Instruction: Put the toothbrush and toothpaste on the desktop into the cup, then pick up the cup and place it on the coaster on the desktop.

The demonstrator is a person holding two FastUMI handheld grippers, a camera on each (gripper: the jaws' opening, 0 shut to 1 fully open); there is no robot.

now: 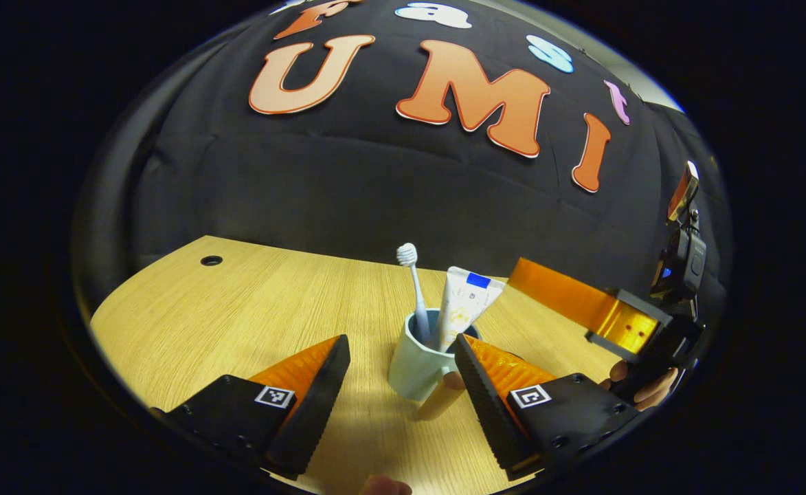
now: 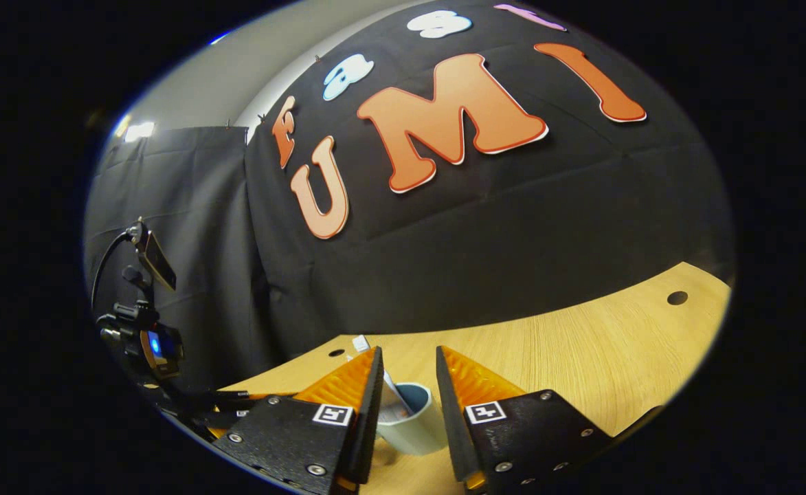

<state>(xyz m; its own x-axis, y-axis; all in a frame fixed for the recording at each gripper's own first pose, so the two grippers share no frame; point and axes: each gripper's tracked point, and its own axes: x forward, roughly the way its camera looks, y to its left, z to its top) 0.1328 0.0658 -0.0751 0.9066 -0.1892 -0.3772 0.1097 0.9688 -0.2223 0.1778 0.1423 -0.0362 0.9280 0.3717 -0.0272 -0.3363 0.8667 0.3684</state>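
Observation:
A pale blue cup (image 1: pixel 413 368) stands upright on the wooden desktop (image 1: pixel 251 309). In it stand a white toothbrush (image 1: pixel 413 282), head up, and a white toothpaste tube (image 1: pixel 468 302) leaning right. My left gripper (image 1: pixel 400 347) is open, and the cup sits between its fingers, close to the right one. A beige handle (image 1: pixel 440 402) sticks out of the cup toward me. In the right gripper view, my right gripper (image 2: pixel 408 357) is open above the cup (image 2: pixel 413 423), the tube (image 2: pixel 392 399) beside its left finger. From the left gripper view, that right gripper (image 1: pixel 581 302) hovers just right of the tube.
The black cloth wall rises close behind the desk. Cable holes (image 1: pixel 211 260) (image 2: pixel 677 298) mark the desktop near its back edge. A hand (image 1: pixel 643 388) holds the right gripper at the right edge. The left gripper's body (image 2: pixel 148 344) shows at the far left of the right gripper view.

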